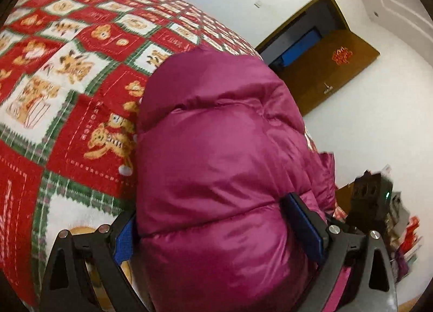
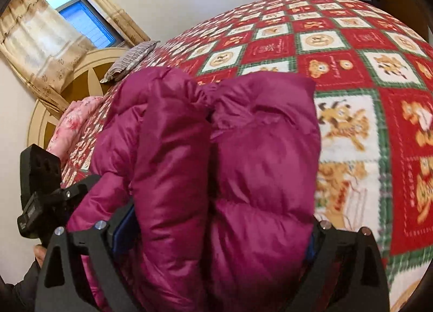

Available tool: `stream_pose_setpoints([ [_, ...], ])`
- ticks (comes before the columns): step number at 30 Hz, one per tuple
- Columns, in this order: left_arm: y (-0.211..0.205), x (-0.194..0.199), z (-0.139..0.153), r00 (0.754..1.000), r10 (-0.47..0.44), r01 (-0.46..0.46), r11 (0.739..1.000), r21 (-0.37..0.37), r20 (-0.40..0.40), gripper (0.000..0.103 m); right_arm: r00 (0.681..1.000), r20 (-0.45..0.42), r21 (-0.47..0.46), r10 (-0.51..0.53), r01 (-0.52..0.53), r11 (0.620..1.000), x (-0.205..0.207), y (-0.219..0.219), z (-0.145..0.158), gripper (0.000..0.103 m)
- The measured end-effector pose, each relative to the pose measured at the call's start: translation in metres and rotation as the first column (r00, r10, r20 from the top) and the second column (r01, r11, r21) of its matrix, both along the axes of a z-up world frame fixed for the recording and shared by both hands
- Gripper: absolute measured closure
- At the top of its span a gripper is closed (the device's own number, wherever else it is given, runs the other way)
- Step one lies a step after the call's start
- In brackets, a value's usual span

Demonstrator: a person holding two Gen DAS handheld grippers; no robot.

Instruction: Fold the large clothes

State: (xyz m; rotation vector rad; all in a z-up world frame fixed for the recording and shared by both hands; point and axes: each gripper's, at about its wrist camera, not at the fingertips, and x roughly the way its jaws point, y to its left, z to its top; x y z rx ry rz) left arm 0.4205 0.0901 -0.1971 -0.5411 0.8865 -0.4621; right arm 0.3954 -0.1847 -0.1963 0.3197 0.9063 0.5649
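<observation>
Left claw: bottom centre of the left wrist view; both black fingers spread wide, blue pads pressed against either side of a thick roll of the jacket; closed onto it as far as the padding lets it.
Right claw: bottom centre of the right wrist view; fingers also spread wide around a bunched double fold of the same garment, gripping it.
Jacket: magenta quilted puffer, shiny fabric, bulging up from between the fingers to mid-frame. In the right wrist view the jacket shows two puffy lobes side by side with a dark seam between them, meeting in a gathered knot near upper centre.
Jacket position: lifted in front of the bed in both views; whether its far end touches the cover, cannot tell.
Bed cover: red, white and green check with cartoon bears and dogs, filling the left half of the left wrist view; fills the right and upper right of the right wrist view.
Striped pillow: upper left of centre, on the bed near the headboard.
Pink floral bedding: left of the jacket, at the bed edge.
Window: upper left, beige curtains at both sides.
Door: brown, upper right, red ornament on it.
</observation>
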Motion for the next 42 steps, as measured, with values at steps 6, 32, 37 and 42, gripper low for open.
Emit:
stream_pose_setpoints([
  [6,-0.01,0.002,-0.001,0.999,-0.031,0.028,0.998,0.064,0.042,0.006,1.0,0.007,-0.093,0.008,-0.007,0.996,0.0,0.017,0.001,0.007],
  [32,-0.107,-0.081,0.074,0.918,-0.366,0.362,0.931,0.056,0.155,0.024,0.954,-0.002,0.125,-0.3,0.298,0.946,-0.17,-0.113,0.059,0.062],
  [37,-0.167,-0.064,0.085,0.875,-0.444,0.441,0.896,0.061,0.194,0.024,0.915,0.062,0.073,-0.398,0.394,0.916,-0.18,-0.17,0.083,0.062],
  [42,-0.211,-0.056,0.084,0.86,-0.474,0.469,0.88,0.072,0.188,0.024,0.889,0.084,0.019,-0.45,0.45,0.893,-0.177,-0.218,0.087,0.063],
])
